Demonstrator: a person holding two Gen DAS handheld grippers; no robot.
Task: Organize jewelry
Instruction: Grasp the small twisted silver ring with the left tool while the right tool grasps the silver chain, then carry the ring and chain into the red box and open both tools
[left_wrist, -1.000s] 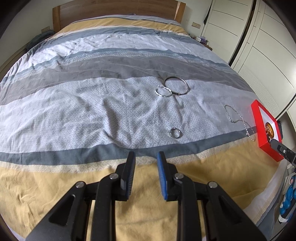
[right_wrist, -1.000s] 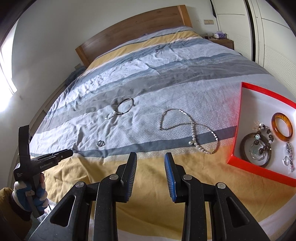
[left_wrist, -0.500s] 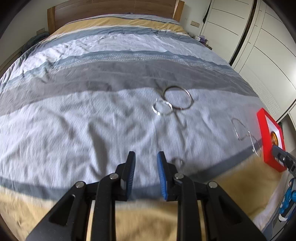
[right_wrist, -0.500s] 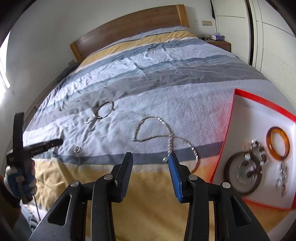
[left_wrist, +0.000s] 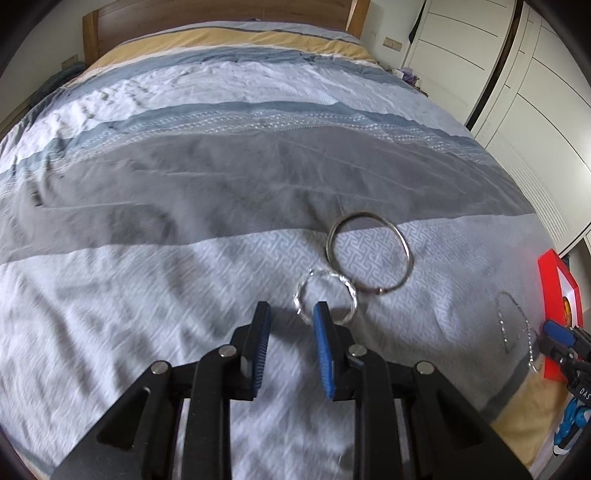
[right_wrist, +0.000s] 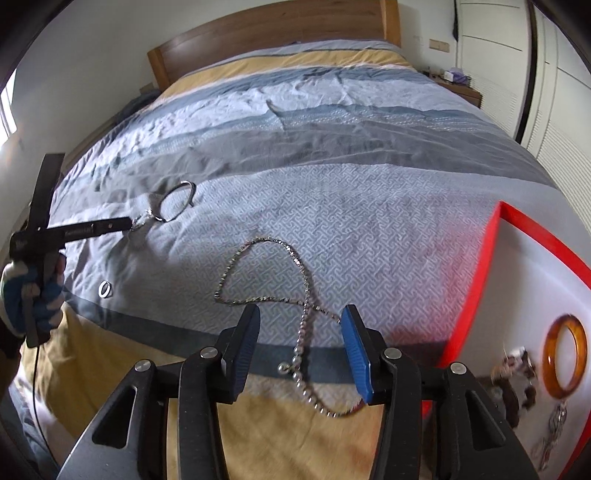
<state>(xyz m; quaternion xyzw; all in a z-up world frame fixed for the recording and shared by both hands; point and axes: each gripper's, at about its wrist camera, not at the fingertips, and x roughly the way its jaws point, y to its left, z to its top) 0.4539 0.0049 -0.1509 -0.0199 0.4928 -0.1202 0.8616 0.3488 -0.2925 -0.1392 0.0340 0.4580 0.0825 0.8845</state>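
My grippers: left gripper (left_wrist: 288, 312) and right gripper (right_wrist: 300, 316) have black frames, blue ribbed pads, silver screws; blue-white glove (right_wrist: 27, 295).

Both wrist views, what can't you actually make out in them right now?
- Small bracelet: left wrist view, its near edge is hidden behind the left gripper.
- Necklace: right wrist view, its near loop passes behind the right gripper.
- Tray: right wrist view, cut off by the frame edge; its dark beads are blurred.
- Ring: too small for detail.

The red tray (right_wrist: 480, 280) is cut off; its jewelry (right_wrist: 517, 384) looks blurred.
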